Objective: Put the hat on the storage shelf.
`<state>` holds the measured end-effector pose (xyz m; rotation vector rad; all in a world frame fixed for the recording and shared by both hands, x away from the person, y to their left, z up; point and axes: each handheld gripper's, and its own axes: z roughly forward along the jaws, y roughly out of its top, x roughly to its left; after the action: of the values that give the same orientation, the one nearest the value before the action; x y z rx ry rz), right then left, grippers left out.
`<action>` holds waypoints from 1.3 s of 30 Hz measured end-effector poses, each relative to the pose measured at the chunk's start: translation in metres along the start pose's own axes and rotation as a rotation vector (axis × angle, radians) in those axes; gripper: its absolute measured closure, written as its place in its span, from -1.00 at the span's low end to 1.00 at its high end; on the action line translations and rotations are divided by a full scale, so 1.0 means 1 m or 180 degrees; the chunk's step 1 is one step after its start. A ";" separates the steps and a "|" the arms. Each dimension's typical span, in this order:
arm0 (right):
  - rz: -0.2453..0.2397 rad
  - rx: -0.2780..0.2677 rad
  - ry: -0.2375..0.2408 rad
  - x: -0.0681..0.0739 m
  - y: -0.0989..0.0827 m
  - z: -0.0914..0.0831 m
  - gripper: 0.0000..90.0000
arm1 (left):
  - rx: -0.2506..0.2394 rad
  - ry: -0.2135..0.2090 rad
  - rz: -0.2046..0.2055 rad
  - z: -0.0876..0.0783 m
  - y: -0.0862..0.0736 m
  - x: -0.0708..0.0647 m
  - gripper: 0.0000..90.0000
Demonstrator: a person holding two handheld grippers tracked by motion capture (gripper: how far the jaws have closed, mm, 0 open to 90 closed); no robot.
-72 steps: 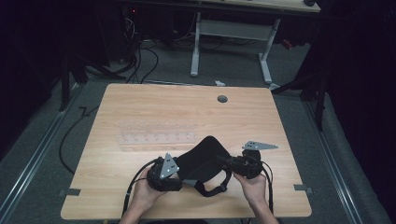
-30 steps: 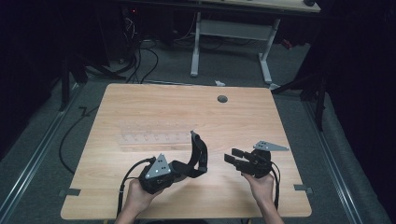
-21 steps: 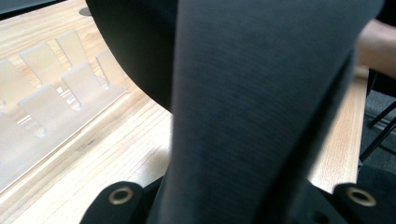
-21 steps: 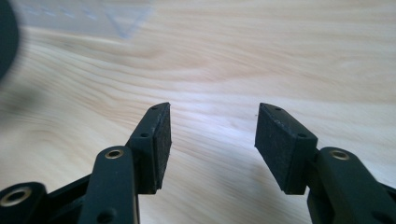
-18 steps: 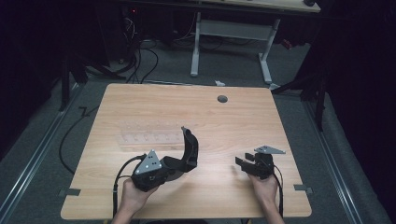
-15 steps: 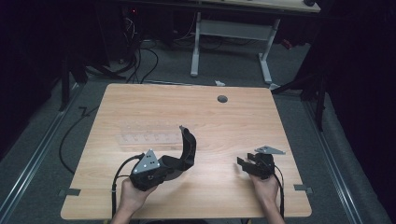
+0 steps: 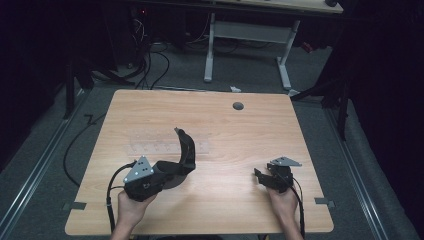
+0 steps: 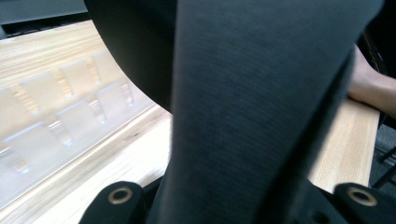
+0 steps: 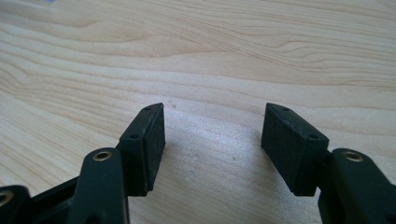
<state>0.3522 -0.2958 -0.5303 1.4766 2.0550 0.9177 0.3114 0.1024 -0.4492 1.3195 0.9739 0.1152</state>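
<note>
Black strap now farther left

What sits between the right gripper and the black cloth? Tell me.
Nothing: in the high view, bare wooden table runs from the right gripper to the black cloth held in the left gripper.

clear tray on table, mid-left

Bare counter lies wide between the two grippers and toward the far edge, while a clear ridged tray and a curved black strap block the left-centre
</note>
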 end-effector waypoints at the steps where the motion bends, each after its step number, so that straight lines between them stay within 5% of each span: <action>1: -0.0039 0.0014 -0.0026 0.002 0.000 0.000 -0.15 | -0.0013 0.0011 -0.0003 -0.001 0.001 0.001 0.89; 17: -0.0105 0.0034 -0.0056 0.004 0.000 0.001 -0.18 | -0.0171 0.0209 -0.0053 -0.017 0.018 0.014 0.89; 39: -0.0115 0.0039 -0.0052 0.004 0.000 0.001 -0.21 | -0.0390 0.0319 -0.0124 -0.034 0.039 0.027 0.89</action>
<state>0.3515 -0.2912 -0.5307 1.4437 2.0724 0.8777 0.3230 0.1557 -0.4280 1.1907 1.0603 0.2096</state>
